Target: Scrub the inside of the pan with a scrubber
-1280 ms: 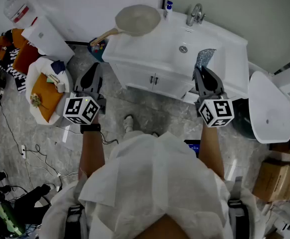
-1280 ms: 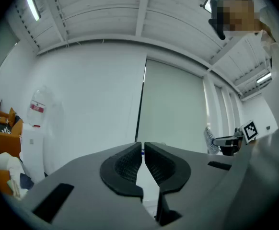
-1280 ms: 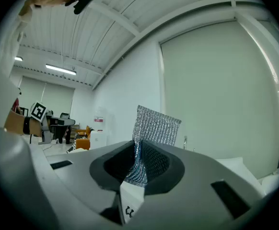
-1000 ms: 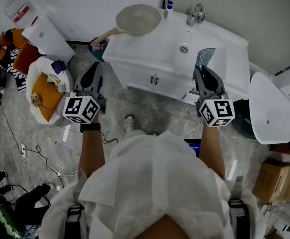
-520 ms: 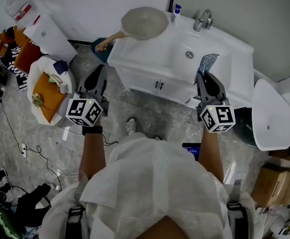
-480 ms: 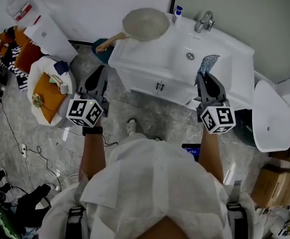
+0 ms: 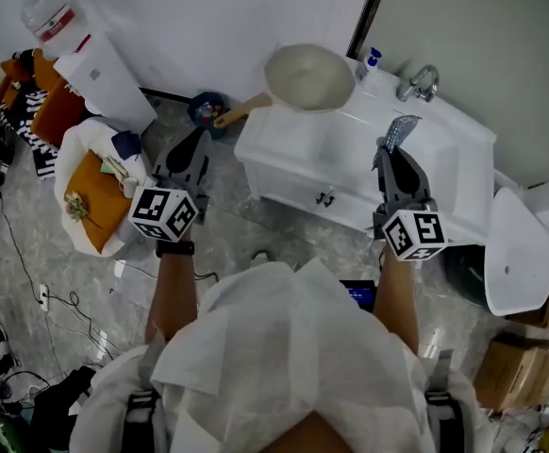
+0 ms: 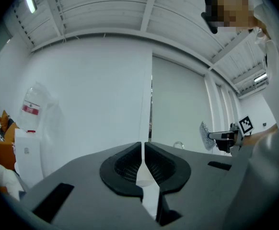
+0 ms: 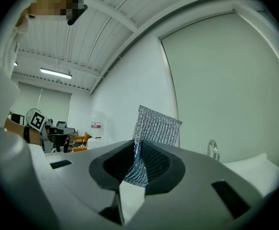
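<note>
A silver mesh scrubber (image 7: 402,128) is being gripped tightly in the right gripper (image 7: 389,151), while the left gripper (image 7: 192,146) is being kept clenched on nothing. Both are being carried closer to the white sink cabinet (image 7: 298,159), where the pale round wooden-handled pan (image 7: 309,76) is resting unscrubbed.

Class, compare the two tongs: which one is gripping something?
The right tongs: a silvery mesh scrubber is pinched between them, while the left tongs are closed on nothing.
</note>
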`<state>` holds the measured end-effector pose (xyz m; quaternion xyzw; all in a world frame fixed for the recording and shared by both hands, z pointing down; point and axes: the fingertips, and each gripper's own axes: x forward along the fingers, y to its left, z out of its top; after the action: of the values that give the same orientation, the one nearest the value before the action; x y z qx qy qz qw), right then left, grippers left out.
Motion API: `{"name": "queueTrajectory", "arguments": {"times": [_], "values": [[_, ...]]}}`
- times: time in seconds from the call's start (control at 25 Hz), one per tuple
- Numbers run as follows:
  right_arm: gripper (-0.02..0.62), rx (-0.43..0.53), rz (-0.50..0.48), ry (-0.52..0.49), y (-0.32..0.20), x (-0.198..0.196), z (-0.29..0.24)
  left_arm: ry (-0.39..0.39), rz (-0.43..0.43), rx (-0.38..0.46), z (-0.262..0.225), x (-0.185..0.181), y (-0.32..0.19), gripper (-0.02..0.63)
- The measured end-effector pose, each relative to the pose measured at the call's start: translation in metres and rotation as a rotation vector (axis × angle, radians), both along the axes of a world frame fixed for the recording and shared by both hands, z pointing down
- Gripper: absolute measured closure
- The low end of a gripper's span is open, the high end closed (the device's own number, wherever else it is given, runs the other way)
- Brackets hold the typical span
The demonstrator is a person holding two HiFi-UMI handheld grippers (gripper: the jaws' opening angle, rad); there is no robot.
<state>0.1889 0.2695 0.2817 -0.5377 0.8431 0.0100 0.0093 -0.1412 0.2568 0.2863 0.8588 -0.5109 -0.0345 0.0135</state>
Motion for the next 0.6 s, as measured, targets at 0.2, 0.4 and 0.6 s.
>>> {"name": "queueTrajectory", "arguments": {"times": [0.2, 0.4, 0.6], "values": [[0.551, -0.008, 0.026, 0.02, -0.03, -0.032, 0.001, 0.001, 0.055, 0.007, 0.001, -0.023, -0.038, 0.575], [0.551, -0.063, 0.043, 0.051, -0.061, -0.042, 0.011, 0.006, 0.094, -0.001, 0.009, -0.026, -0.072, 0.575], [0.551, -0.093, 0.032, 0.07, -0.115, -0.046, 0.02, -0.008, 0.121, -0.014, 0.017, -0.016, -0.12, 0.574]]}}
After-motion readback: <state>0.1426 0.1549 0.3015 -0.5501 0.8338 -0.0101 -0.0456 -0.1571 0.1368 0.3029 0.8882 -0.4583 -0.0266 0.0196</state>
